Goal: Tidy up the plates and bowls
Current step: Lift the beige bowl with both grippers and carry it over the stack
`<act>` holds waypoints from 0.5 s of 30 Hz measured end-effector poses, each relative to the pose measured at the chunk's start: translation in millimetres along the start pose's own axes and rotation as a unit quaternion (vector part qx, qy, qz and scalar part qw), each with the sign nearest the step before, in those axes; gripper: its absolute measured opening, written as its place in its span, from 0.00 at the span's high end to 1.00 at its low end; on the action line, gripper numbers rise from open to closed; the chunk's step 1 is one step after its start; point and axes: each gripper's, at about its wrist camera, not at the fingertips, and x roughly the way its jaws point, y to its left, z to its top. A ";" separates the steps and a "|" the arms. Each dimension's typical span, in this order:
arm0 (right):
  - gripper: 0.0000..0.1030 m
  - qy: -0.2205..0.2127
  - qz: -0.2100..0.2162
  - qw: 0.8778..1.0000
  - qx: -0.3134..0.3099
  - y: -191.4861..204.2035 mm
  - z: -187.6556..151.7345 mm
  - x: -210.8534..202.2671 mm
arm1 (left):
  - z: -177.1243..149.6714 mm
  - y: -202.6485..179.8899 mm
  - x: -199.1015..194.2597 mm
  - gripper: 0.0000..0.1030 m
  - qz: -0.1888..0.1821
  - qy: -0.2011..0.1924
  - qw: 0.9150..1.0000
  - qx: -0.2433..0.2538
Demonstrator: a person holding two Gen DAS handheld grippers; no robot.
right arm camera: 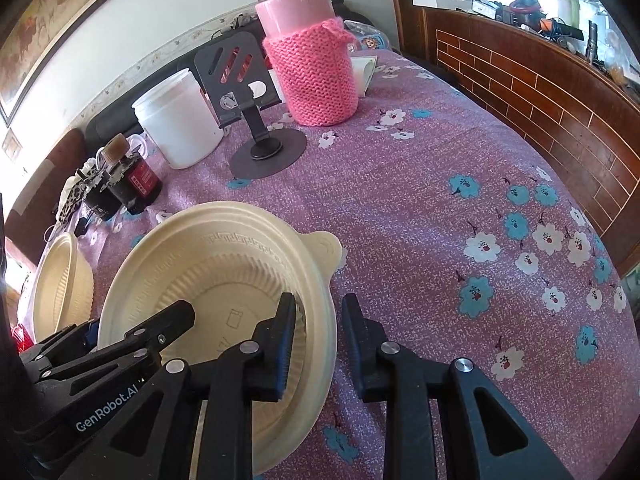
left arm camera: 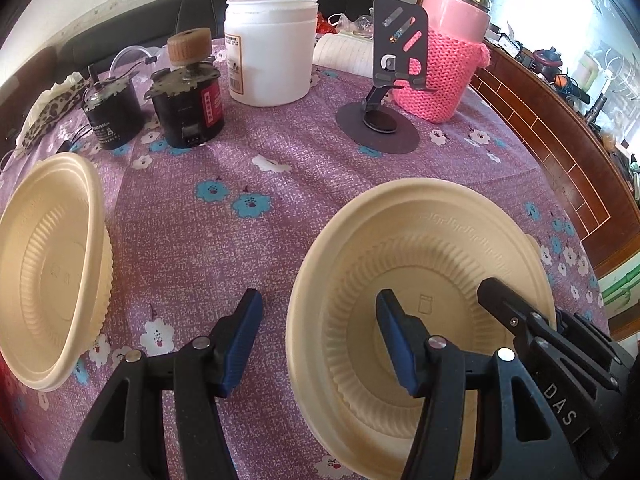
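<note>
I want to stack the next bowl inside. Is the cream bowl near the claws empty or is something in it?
Empty. The cream bowl shows its bare ribbed wall and flat bottom with a small embossed mark; only claw fingers reach over it.

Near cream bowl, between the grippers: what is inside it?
No food or object lies inside the near cream bowl; only its ribbed wall and a stamped mark show. One finger of each gripper reaches in: left gripper, right gripper. They cover part of the base.
</note>
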 end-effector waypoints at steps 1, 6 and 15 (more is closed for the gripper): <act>0.76 0.000 0.000 1.000 0.000 0.2 -0.1 0.3 | -0.3 -0.4 0.1 0.44 0.001 -0.002 1.000 0.002; 0.76 0.000 0.000 1.000 0.000 0.0 -1.0 1.3 | -3.5 -5.0 1.3 0.34 -0.001 -0.012 1.000 0.018; 0.76 -0.001 0.010 1.000 0.009 -4.0 0.4 4.7 | -13.2 -3.0 -0.5 0.32 -0.011 -0.060 0.998 0.015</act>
